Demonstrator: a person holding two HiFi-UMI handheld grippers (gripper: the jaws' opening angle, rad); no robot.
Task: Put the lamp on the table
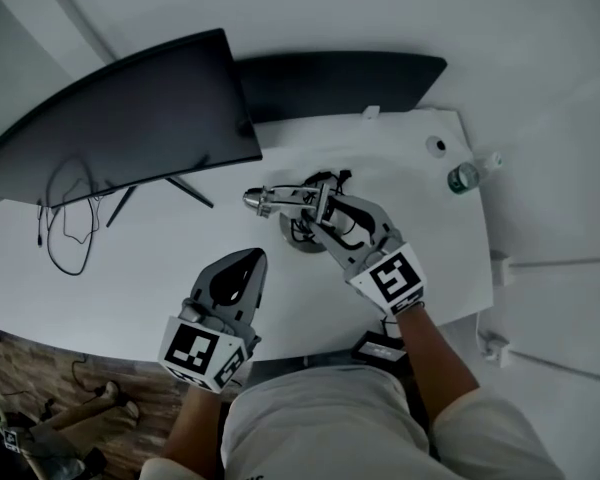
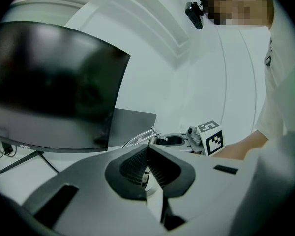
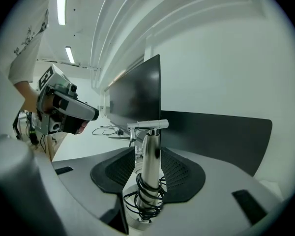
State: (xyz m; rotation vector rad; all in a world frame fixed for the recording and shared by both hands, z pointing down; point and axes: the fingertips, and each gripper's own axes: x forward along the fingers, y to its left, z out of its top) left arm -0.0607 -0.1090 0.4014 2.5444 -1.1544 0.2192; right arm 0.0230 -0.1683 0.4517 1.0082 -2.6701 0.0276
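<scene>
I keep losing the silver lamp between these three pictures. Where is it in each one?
Head view: lamp at the centre, on the white table, under the right gripper.
Left gripper view: lamp small, just below centre, beyond the jaws.
Right gripper view: lamp large, upright at the centre, between the open jaws.
Shared landmark: the dark monitor, in all three.

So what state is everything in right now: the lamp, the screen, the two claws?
Lamp: upright on the table, cord wound round it.
Monitor: screen dark.
Right claw: open, one pad on each side of the lamp, not touching it.
Left claw: shut, empty.
</scene>
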